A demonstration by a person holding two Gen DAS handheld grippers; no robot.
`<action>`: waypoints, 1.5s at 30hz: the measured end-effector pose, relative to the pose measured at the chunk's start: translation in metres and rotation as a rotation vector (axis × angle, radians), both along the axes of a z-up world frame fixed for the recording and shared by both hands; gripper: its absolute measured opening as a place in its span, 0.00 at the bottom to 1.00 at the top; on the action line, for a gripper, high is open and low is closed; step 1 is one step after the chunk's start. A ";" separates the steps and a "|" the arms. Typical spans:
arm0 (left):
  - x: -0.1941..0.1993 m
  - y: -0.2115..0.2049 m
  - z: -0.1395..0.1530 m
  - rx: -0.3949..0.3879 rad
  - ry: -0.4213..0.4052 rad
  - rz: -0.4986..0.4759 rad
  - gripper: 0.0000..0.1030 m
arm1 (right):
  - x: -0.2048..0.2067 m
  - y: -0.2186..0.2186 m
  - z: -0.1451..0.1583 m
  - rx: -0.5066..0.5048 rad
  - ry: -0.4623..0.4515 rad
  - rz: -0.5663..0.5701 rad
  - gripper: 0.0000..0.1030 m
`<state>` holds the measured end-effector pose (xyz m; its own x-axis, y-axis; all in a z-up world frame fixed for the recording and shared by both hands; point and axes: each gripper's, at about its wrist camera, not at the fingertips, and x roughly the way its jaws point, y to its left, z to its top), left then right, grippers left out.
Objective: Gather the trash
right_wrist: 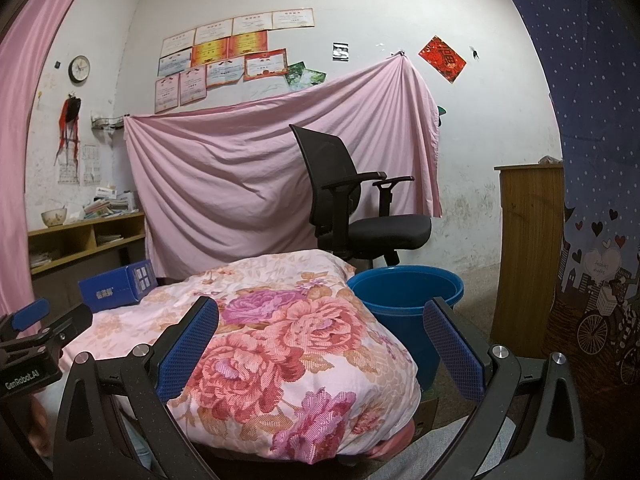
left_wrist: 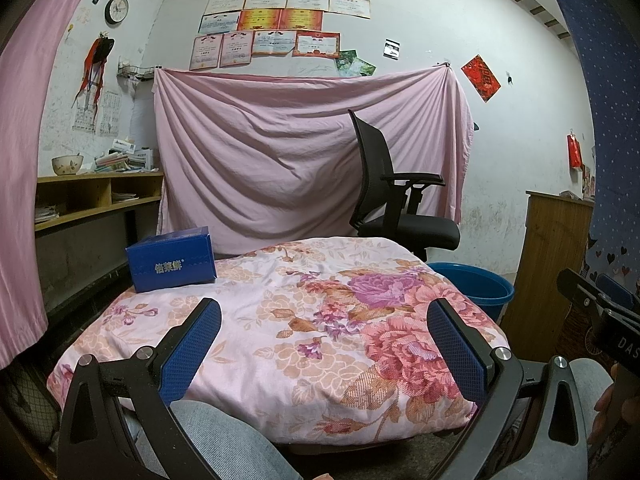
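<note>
A blue cardboard box (left_wrist: 172, 260) with white lettering lies on the far left of a surface covered with a floral cloth (left_wrist: 280, 320); it also shows in the right wrist view (right_wrist: 116, 286). A blue plastic bucket (right_wrist: 406, 300) stands on the floor to the right of the cloth, seen too in the left wrist view (left_wrist: 476, 284). My left gripper (left_wrist: 324, 344) is open and empty, low over the near edge of the cloth. My right gripper (right_wrist: 320, 344) is open and empty, over the cloth's right corner, short of the bucket.
A black office chair (left_wrist: 400, 200) stands behind the covered surface in front of a hanging pink sheet (left_wrist: 300, 148). A wooden shelf (left_wrist: 96, 196) with a bowl and papers is at the left. A wooden cabinet (right_wrist: 528, 248) stands at the right beside a blue curtain.
</note>
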<state>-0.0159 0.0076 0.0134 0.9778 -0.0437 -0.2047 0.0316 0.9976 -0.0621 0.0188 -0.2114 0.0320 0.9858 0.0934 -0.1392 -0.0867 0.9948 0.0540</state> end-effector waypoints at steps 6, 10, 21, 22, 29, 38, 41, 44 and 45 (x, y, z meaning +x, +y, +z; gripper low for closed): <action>0.000 0.001 -0.001 0.000 0.000 0.000 0.98 | 0.000 0.000 0.000 0.000 0.000 -0.001 1.00; 0.000 0.001 0.000 0.002 0.000 -0.001 0.98 | 0.000 0.001 0.000 0.001 0.002 -0.002 1.00; 0.001 0.004 -0.001 0.000 0.003 -0.001 0.98 | -0.001 0.001 -0.001 0.003 0.003 -0.003 1.00; 0.001 0.005 -0.001 0.000 0.003 -0.001 0.98 | 0.000 0.001 -0.001 0.003 0.003 -0.003 1.00; 0.001 0.007 -0.002 0.012 0.000 -0.001 0.98 | 0.000 0.000 -0.001 0.004 0.004 -0.003 1.00; 0.006 0.015 -0.005 0.031 0.000 0.009 0.98 | -0.001 0.001 -0.001 0.004 0.004 -0.003 1.00; 0.006 0.017 -0.005 0.039 0.000 0.003 0.98 | -0.001 0.001 -0.001 0.004 0.005 -0.002 1.00; 0.007 0.019 -0.005 0.049 -0.003 0.000 0.98 | -0.001 0.001 0.000 0.005 0.006 -0.003 1.00; 0.007 0.020 -0.006 0.051 -0.004 -0.002 0.98 | 0.000 0.001 0.000 0.005 0.005 -0.003 1.00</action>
